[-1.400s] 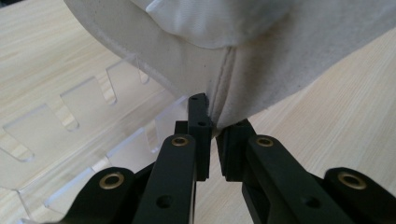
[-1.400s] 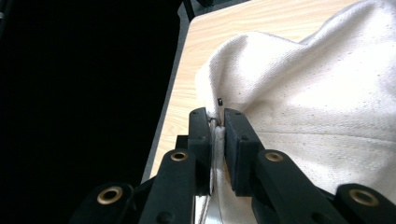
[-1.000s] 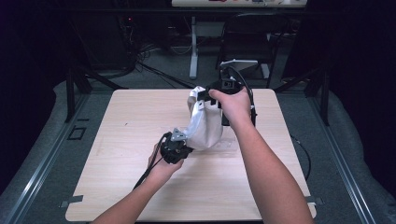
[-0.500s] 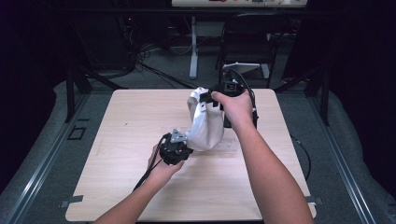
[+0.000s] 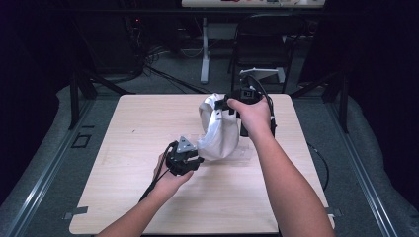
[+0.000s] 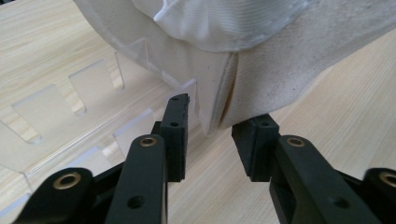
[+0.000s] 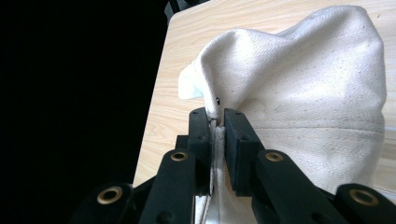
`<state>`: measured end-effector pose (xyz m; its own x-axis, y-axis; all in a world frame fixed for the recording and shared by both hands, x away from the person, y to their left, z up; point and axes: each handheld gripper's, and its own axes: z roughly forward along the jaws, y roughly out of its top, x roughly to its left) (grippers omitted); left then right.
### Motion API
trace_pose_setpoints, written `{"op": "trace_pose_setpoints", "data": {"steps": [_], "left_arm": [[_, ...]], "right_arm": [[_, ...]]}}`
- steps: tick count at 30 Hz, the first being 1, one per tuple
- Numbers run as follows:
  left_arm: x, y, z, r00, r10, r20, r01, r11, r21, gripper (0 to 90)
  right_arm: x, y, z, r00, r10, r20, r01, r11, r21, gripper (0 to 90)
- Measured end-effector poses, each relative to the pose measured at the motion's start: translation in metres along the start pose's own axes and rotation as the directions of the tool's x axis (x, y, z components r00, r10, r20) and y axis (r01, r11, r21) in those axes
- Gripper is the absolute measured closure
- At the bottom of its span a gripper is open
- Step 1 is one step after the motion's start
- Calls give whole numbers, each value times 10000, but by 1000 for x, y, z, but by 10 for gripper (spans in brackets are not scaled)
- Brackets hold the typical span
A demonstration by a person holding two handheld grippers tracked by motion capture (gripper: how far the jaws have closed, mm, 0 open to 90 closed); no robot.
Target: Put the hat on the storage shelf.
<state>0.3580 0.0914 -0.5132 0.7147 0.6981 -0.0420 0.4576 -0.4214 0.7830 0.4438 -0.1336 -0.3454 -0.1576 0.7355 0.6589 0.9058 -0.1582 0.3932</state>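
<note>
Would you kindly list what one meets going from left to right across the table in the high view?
Bare table → left gripper → white cloth bag → right gripper, clamped on the bag's upper edge → bare table again.

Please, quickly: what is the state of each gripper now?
Left gripper: open, jaws just opening, bag edge between them, unpressed.
Right gripper: closed on the bag's edge.

Overhead light falls evenly on the table [image 5: 148, 197], bright against a nearly black room (soft, faint shadows). The 2 gripper views are sharp farther out, while the near jaws blur slightly; no glare.
</note>
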Motion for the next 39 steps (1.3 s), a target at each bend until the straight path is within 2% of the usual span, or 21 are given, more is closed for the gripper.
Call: {"op": "trace_pose_setpoints", "data": {"steps": [9,11,13,20,22,26,29,31,36,39], "left_arm": [[7,-17,-14,9961,-855,202,865,9947,-555,619],[8,-20,-19,9963,-842,164,851,9942,-656,611],[8,-24,-25,9966,-821,-49,814,9931,-839,602],[15,-44,-50,9971,-728,-230,696,9905,-1186,570],[20,-54,-60,9956,-867,-352,814,9880,-1313,553],[29,-65,-69,9939,-974,-522,895,9866,-1366,540],[39,-77,-77,9893,-1347,-561,1243,9793,-1595,529],[46,-84,-81,9855,-1500,-794,1347,9758,-1721,526],[59,-92,-86,9761,-1938,-985,1730,9668,-1878,517],[63,-95,-84,9790,-1765,-1018,1558,9705,-1840,506]], "right_arm": [[-3,-2,-3,9992,-188,352,187,9998,17,819],[-4,-3,-3,9989,-240,406,240,9997,2,819],[-6,-4,-4,9981,-348,504,349,9994,1,818],[-12,-6,-8,9981,-349,510,347,9994,37,816],[-13,-7,-10,9982,-443,408,443,9990,28,813],[-16,-9,-12,9984,-417,381,418,9991,-35,801],[-17,-10,-15,9984,-468,307,470,9989,-52,795],[-16,-11,-16,9985,-470,291,471,9989,-27,794],[-17,-13,-17,9979,-566,318,568,9984,-60,758],[-18,-15,-17,9970,-685,354,690,9975,-152,716]]}}
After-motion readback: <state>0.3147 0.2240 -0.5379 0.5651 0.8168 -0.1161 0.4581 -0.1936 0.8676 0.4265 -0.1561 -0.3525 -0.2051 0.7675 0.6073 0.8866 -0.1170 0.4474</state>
